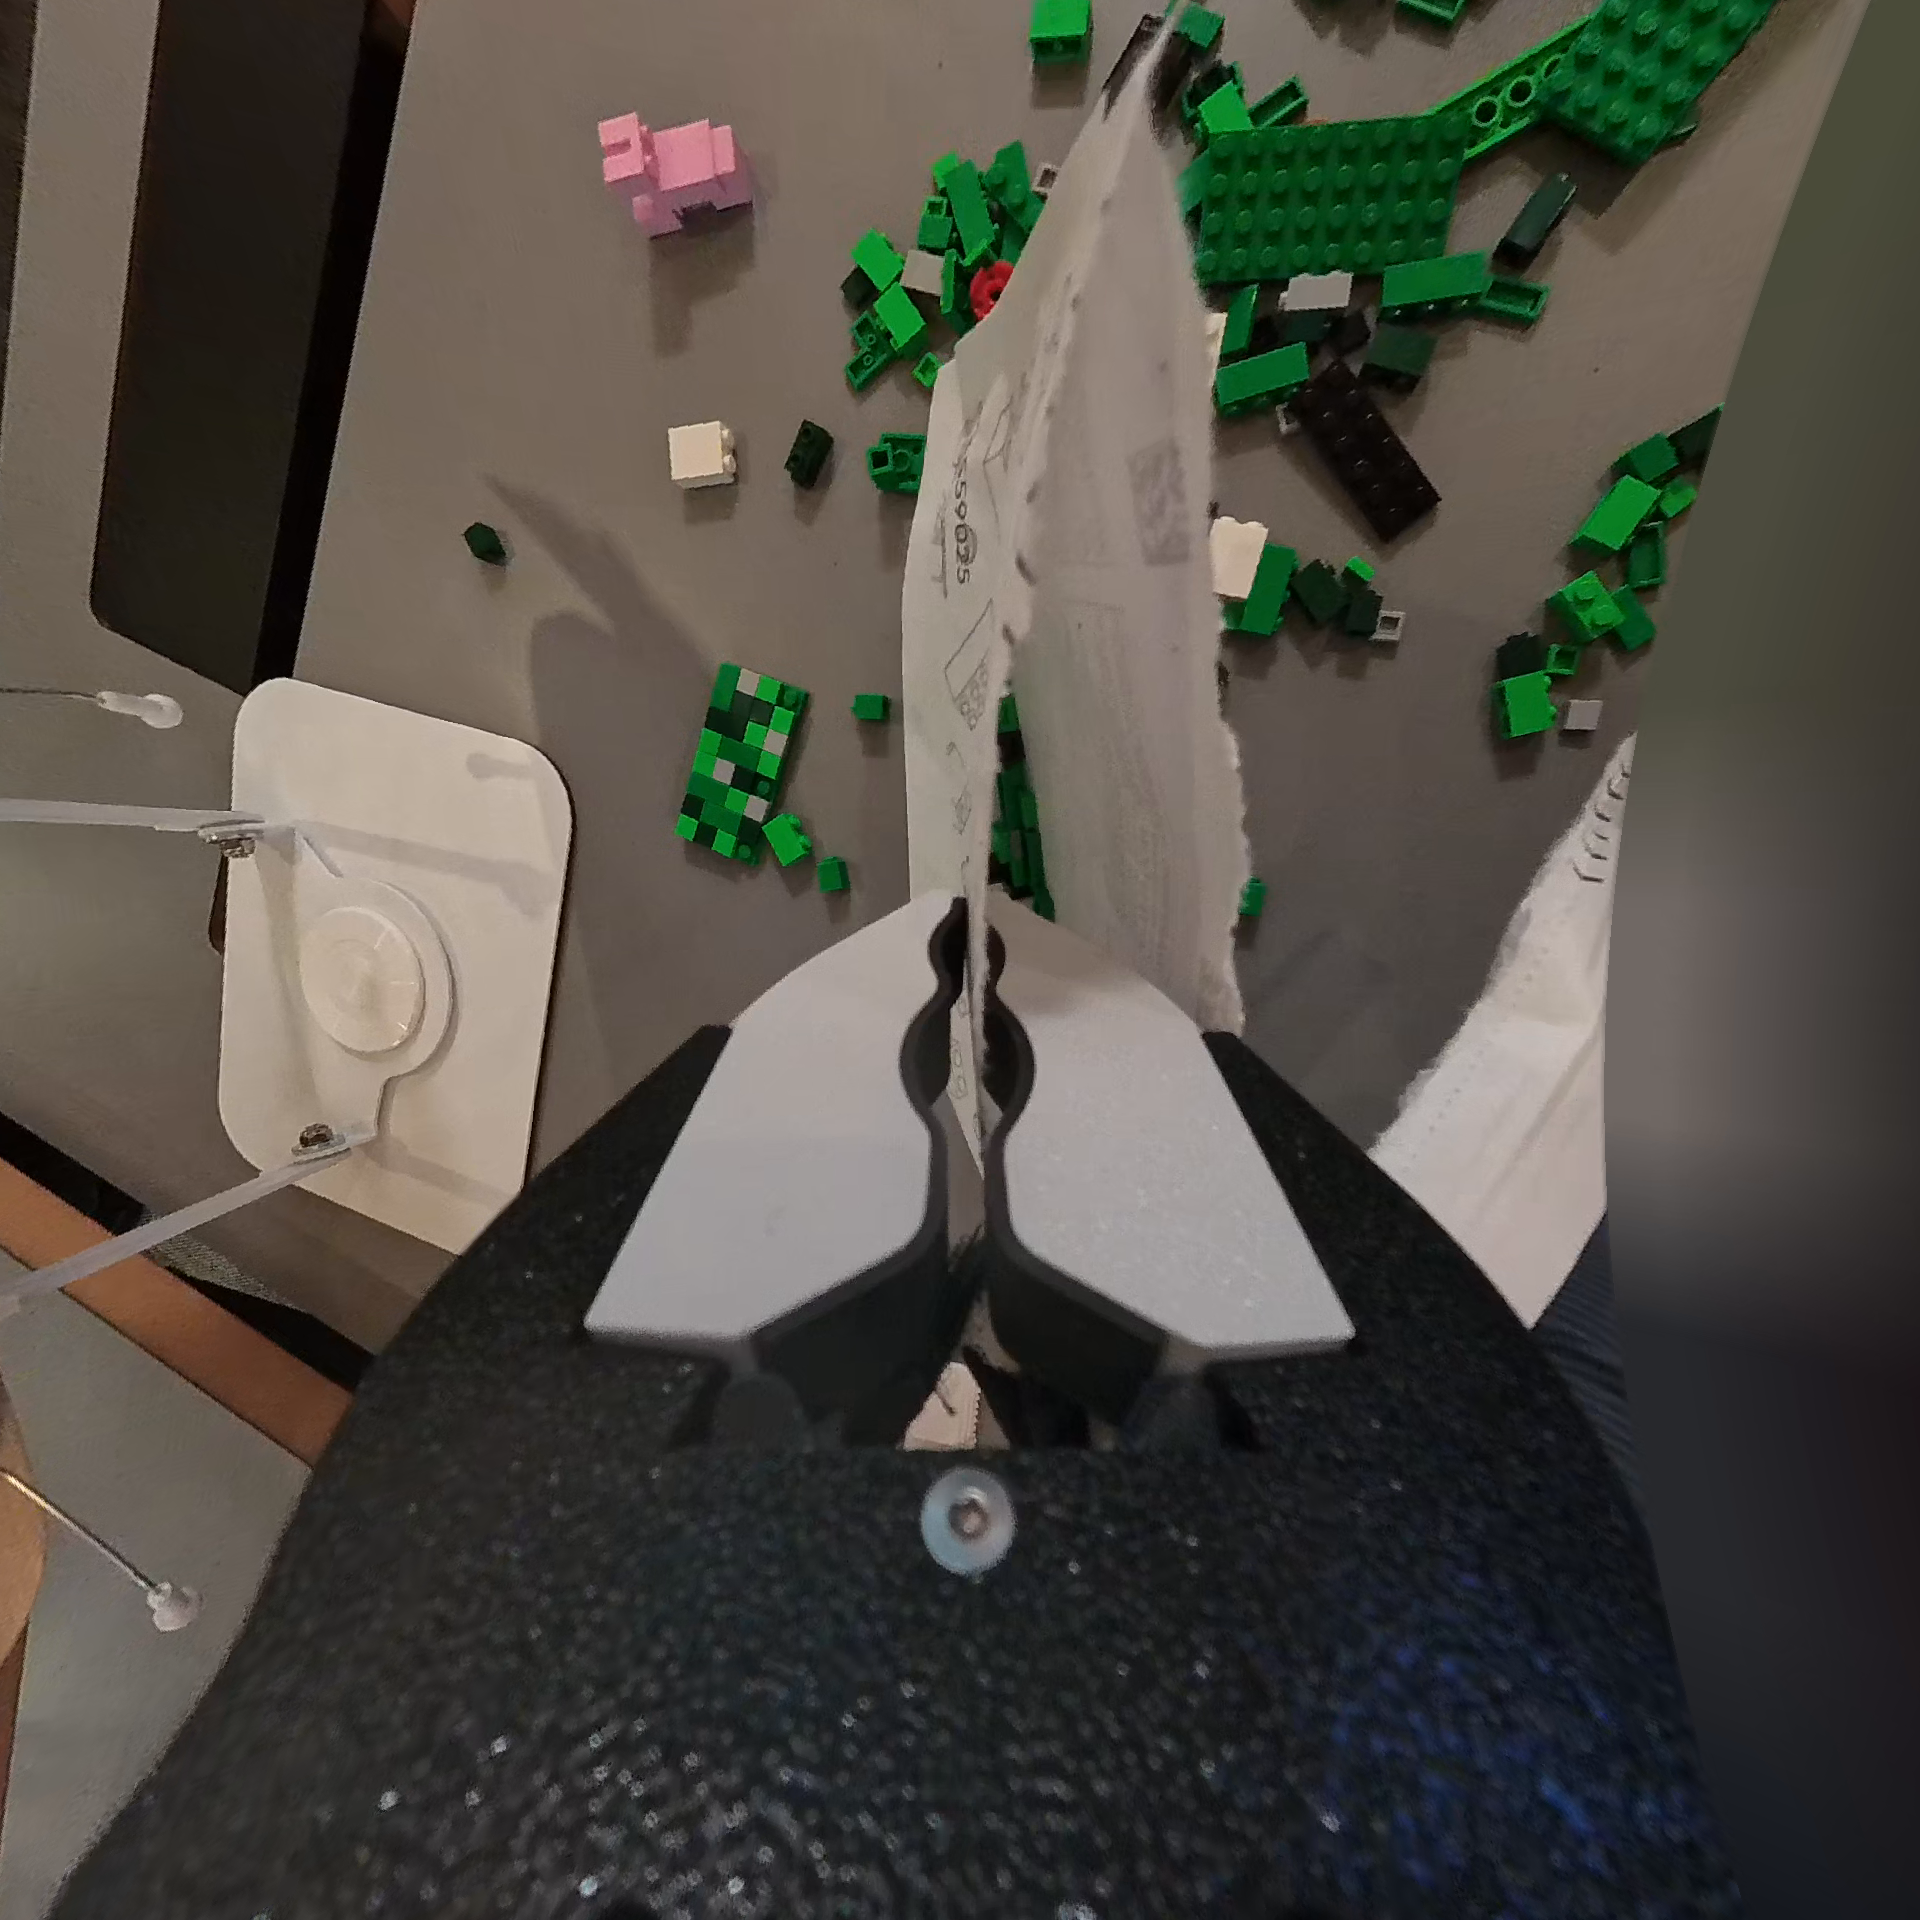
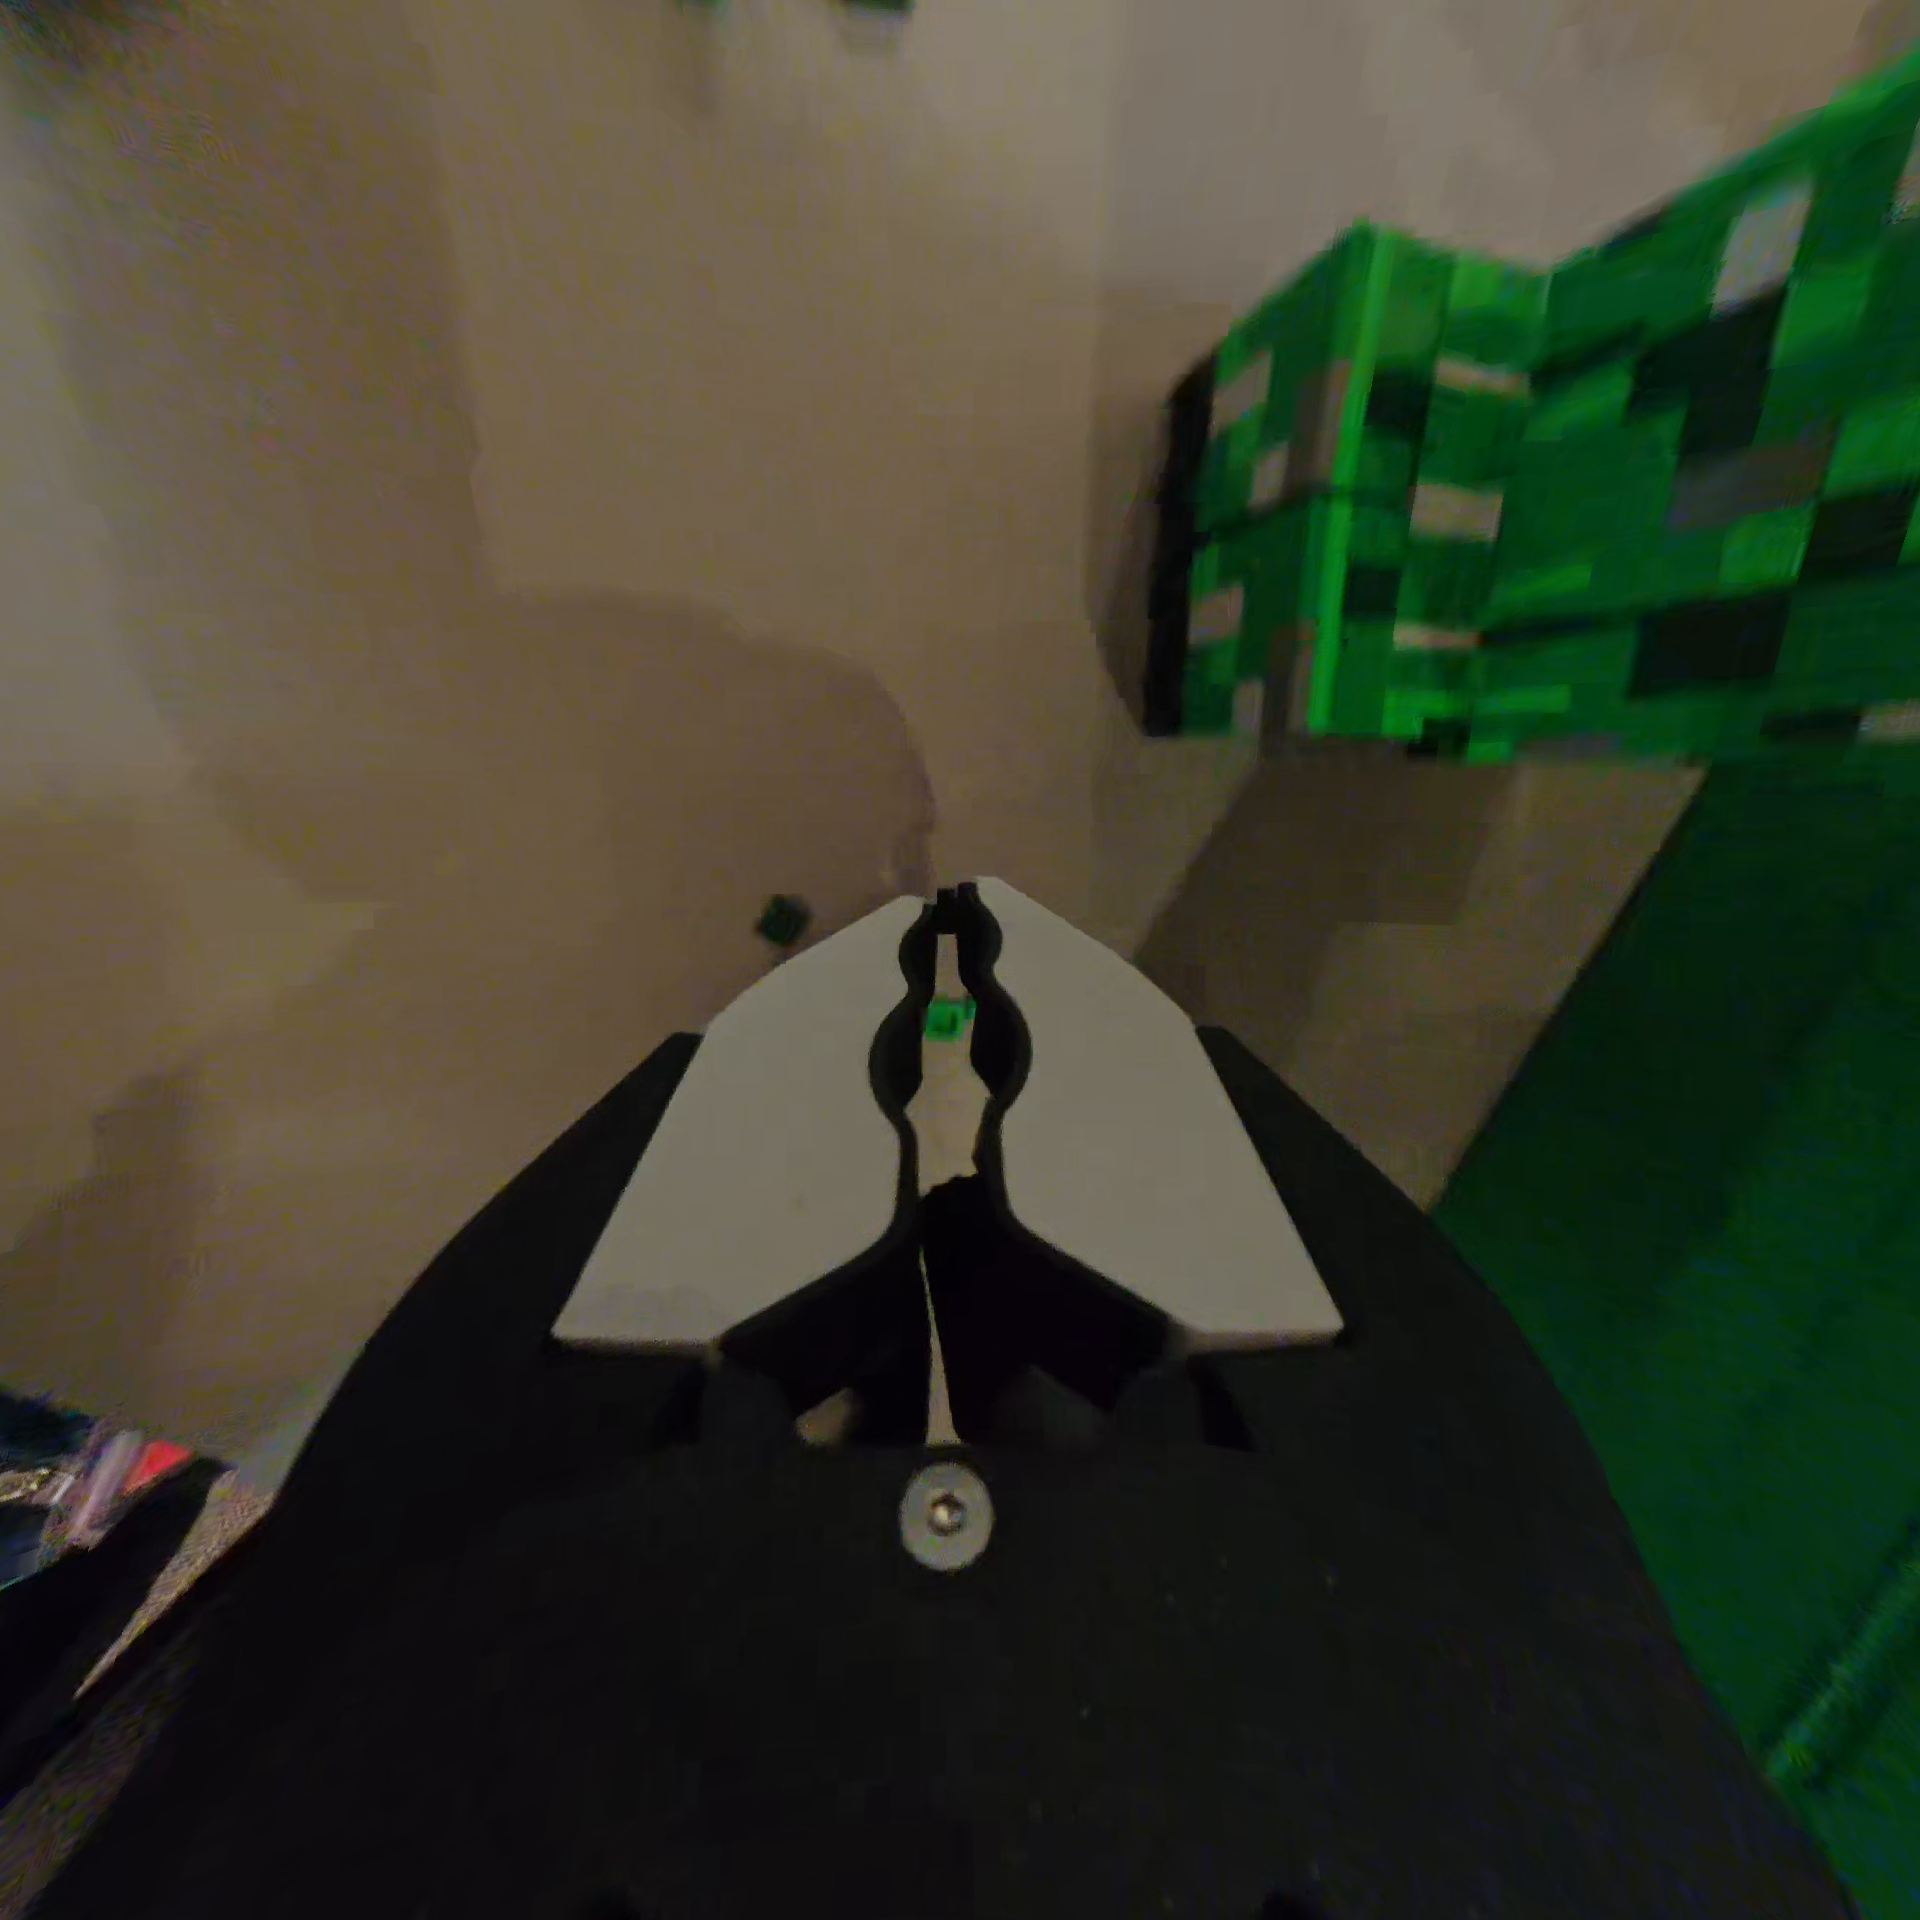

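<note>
Pinching a torn white paper bag [image 1: 1101, 623] between its closed fingers, the left gripper [image 1: 971, 925] holds the bag up over a grey table [image 1: 499, 364]. The bag rises edge-on from the fingertips, its ragged edges loose, with faint printing on its sides.

Below and around the bag the table is strewn with green bricks [image 1: 935, 249]. A large green plate [image 1: 1330, 197] lies at the upper right, a black plate [image 1: 1361, 442] just below it, and a second scatter of bricks [image 1: 1610, 582] farther right. A small mottled green panel [image 1: 743, 769] lies left of the bag, a white brick [image 1: 701, 454] above it, and a pink block pig [image 1: 681, 171] well apart at the upper left. A white pad [image 1: 416, 935] with a clear disc sits at the table's left edge.

The right gripper [image 2: 956, 894] has its jaws nearly together, only a thin slit between the tips; nothing seems to be clamped there, though the view is blurred. It hangs over a pale surface [image 2: 520, 520]. A big mottled green box [image 2: 1507, 499] stands to its right, a tiny green brick [image 2: 948, 1016] shows through the finger gap, and a dark green brick [image 2: 781, 920] lies just left of the tips.
</note>
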The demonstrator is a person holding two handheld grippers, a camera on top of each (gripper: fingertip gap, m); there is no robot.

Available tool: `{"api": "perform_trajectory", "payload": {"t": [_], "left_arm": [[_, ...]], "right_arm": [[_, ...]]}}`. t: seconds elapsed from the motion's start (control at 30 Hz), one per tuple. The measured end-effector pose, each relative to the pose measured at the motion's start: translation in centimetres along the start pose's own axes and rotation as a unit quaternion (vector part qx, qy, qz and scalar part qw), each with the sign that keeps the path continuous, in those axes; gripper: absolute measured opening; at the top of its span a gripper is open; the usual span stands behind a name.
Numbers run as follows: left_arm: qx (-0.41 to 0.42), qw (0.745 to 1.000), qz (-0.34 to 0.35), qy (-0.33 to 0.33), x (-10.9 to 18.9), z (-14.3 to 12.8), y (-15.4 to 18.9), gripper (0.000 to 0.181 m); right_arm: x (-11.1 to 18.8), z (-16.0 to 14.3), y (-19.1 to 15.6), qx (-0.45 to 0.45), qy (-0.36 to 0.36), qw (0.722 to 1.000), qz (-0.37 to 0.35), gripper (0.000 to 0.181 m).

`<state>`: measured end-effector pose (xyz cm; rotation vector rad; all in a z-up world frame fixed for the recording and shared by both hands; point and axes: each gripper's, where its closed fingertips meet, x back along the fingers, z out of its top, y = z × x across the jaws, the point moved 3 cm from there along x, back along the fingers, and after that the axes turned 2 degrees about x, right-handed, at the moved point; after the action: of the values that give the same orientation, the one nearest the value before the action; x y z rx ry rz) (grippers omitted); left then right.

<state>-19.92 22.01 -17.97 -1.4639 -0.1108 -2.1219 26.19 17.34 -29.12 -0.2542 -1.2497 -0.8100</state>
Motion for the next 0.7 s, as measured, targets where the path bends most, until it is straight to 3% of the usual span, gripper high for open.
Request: {"api": "perform_trajectory", "payload": {"t": [0.23, 0.57, 0.7], "left_arm": [[0.003, 1.0, 0.001, -0.003, -0.05, -0.1, -0.07, 0.0], [0.002, 1.0, -0.001, -0.004, -0.09, -0.09, -0.01, 0.0], [0.002, 1.0, -0.002, -0.004, -0.07, -0.06, 0.06, 0.0]], "right_arm": [[-0.23, -1.32, -0.09, -0.006, -0.012, 1.0, 0.001, 0.027], [0.17, -1.29, -0.75, -0.015, 0.002, 0.999, 0.032, 0.038], [0.44, -1.22, -0.85, -0.016, 0.017, 0.999, 0.033, 0.032]]}}
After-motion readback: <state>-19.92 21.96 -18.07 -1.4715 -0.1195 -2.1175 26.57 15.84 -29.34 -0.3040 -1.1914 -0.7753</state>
